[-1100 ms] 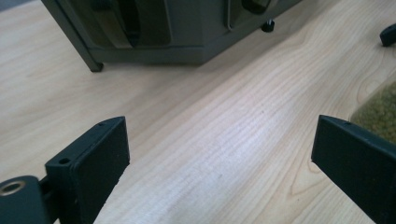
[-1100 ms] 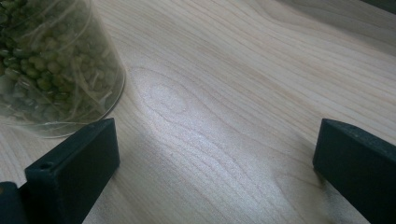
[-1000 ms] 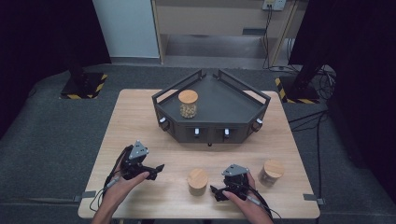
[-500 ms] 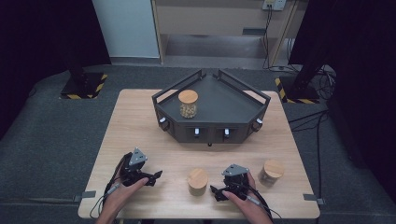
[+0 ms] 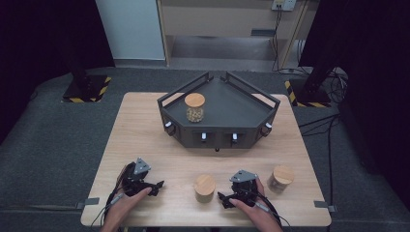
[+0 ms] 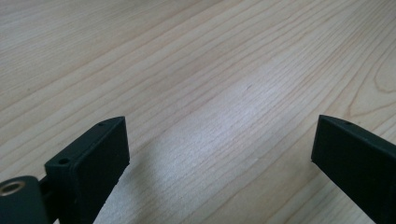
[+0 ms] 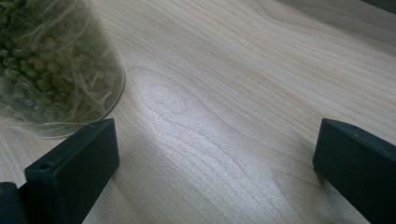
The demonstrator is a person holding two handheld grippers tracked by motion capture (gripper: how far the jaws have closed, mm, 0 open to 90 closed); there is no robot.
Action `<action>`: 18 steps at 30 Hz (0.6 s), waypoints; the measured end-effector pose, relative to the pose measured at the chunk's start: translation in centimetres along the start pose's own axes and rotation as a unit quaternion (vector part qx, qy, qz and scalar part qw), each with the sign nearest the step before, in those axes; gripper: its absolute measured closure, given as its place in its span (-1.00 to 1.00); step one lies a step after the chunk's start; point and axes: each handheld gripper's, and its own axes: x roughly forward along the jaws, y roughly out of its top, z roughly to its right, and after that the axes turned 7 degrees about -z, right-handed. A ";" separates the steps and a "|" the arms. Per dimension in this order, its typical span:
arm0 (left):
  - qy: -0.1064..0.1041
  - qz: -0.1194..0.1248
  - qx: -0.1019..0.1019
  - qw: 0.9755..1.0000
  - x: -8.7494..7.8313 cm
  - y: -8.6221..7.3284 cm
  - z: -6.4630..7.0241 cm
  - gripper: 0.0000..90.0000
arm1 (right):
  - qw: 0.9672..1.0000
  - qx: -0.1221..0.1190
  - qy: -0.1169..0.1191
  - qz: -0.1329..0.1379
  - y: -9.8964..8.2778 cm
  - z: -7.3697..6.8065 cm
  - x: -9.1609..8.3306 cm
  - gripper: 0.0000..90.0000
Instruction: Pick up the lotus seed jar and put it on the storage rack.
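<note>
- Both my grippers sit low at the near edge of the bench [image 5: 145,125], so I judge this as the pause before the next pickup rather than a carry.
- My left gripper [image 5: 153,185] is spread wide with nothing between its jaws; in the left gripper view I see bare wood grain under the gap.
- My right gripper [image 5: 223,198] is also spread and empty. In the right gripper view, a glass jar of green beans [image 7: 51,65] stands just beyond the left jaw, outside the gap and not pinched.
- From the high view, that jar is the middle jar [image 5: 204,187], wooden lid on, upright on the bench between my two grippers and just beside the right one.
- A second lidded jar [image 5: 281,178] stands near the right gripper on its far side, towards the bench's right edge.
- A third jar [image 5: 195,107] already stands upright inside the dark tray [image 5: 241,104] at the back of the bench, towards its left side.
- My reading: one jar is placed and two are left to go into the tray.
- The next move calls for swinging the right gripper so the middle jar sits squarely between the jaws, then closing on the glass below the lid.
- Keep the jaws level, as a tilted grip could tip it.
</note>
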 end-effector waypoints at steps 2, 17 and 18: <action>-0.001 0.001 -0.007 1.000 0.0 -0.3 -0.1 -0.93 | 1.000 0.000 0.000 0.000 0.0 0.0 0.0 -0.99; -0.001 0.010 -0.016 1.000 0.5 -1.3 -0.6 -1.00 | 1.000 0.000 0.000 0.000 0.0 0.0 0.0 -0.99; 0.000 0.010 -0.018 1.000 0.5 -1.3 -0.5 -1.00 | 1.000 0.000 0.000 0.000 0.0 0.0 0.0 -0.99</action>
